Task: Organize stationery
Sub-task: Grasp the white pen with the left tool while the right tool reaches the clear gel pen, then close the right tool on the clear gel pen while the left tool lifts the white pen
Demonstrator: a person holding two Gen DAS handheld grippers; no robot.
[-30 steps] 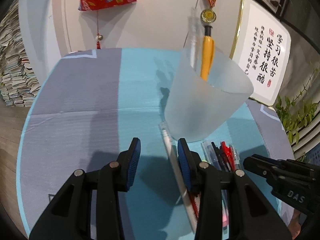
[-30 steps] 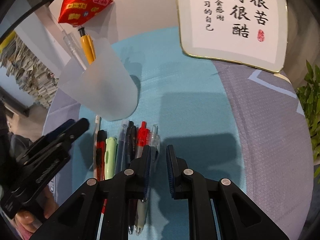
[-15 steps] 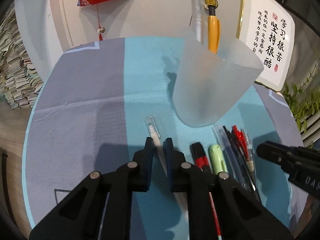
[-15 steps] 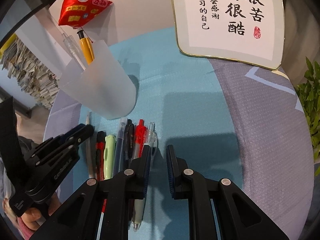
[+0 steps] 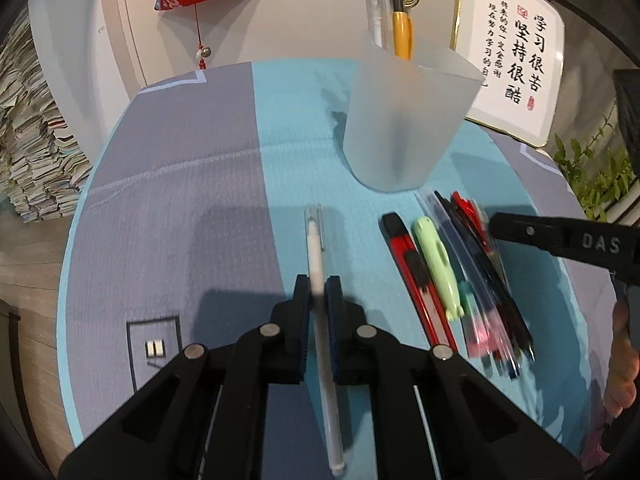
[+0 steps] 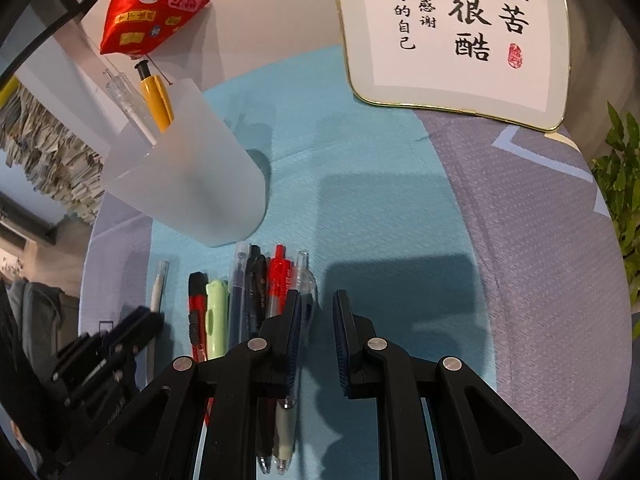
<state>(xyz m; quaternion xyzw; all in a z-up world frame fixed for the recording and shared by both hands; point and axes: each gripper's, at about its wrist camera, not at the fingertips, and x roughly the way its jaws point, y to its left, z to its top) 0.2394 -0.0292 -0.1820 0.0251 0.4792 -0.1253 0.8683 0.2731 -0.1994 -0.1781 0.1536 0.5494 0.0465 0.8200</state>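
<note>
In the left wrist view the left gripper (image 5: 318, 290) sits low in the centre of the frame, its jaws pressed together on a white pen (image 5: 320, 276) that lies lengthwise on the blue and grey tablecloth (image 5: 176, 184), the capped end pointing toward the top of the picture. To the right of it a row of stationery lies side by side: a red utility knife (image 5: 416, 276), a light green cutter (image 5: 438, 268), then a bundle of pens (image 5: 480, 264), blurred in this view. Above them, right of centre, stands a frosted cup (image 5: 404, 120) holding a yellow pen (image 5: 401, 34) and a clear pen (image 5: 376, 16). The right gripper (image 6: 316, 320) fills the bottom centre of the right wrist view, its jaws standing a narrow gap apart with only tablecloth showing between them; its left finger lies over the clear pen at the right end of the row. A framed calligraphy sign (image 6: 460, 28) leans at the upper right, and a red cloth pouch (image 6: 148, 16) hangs at the upper left.
</note>
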